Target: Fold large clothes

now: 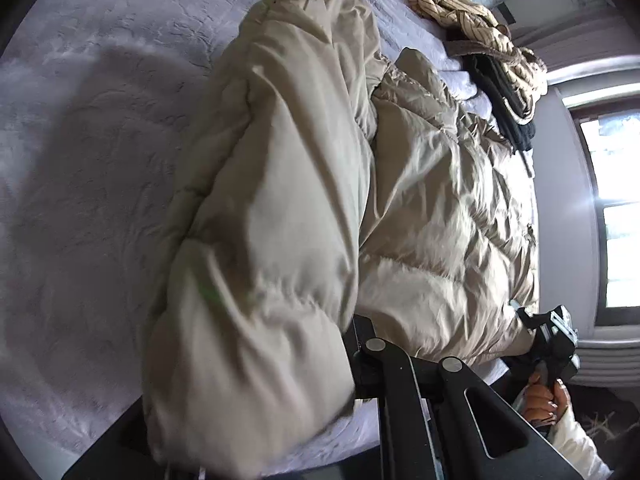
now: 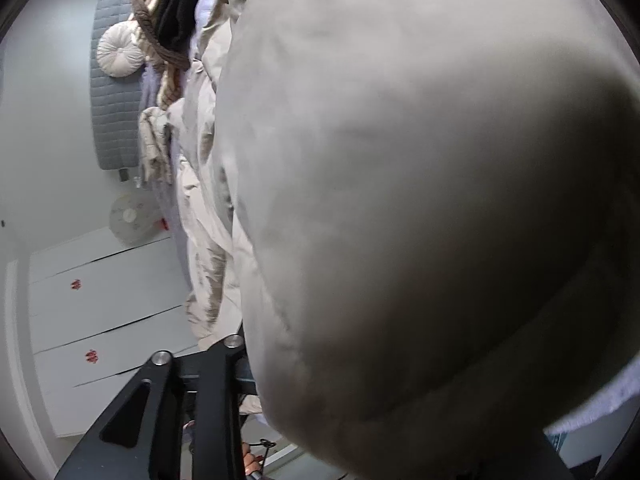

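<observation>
Puffer jacket (image 1: 420,200) is sprawled lengthwise up the bed (image 1: 80,160), its folded-over flap lying along the same axis. Left gripper (image 1: 360,364), nearly shut, has that flap's near end pinched, so it's closest. Right gripper (image 2: 256,368) is buried in beige fabric; can't tell if it's gripping.

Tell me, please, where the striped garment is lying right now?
In the left wrist view the striped garment lies top right on the bed, beyond the beige jacket, beside dark clothes.
</observation>
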Available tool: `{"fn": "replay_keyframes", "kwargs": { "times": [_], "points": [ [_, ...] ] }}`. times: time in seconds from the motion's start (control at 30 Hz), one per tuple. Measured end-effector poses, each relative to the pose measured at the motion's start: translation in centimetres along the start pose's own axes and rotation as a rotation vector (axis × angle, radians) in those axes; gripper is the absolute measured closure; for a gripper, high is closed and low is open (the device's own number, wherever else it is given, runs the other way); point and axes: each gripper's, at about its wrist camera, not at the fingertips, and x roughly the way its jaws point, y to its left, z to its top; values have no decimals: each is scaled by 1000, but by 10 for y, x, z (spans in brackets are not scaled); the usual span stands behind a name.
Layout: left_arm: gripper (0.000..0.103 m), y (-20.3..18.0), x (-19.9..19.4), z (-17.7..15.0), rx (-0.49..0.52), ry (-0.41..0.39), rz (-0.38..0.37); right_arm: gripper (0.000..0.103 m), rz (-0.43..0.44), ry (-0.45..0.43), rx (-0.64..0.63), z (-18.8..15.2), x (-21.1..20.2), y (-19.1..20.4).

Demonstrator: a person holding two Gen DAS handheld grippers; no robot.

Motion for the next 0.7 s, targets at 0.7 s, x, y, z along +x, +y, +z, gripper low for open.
{"fn": "replay_keyframes", "kwargs": {
  "times": [0.7],
  "points": [
    [84, -22, -70, -26, 75, -83, 328, 39, -329, -74, -141, 33, -89, 40]
  ]
}}
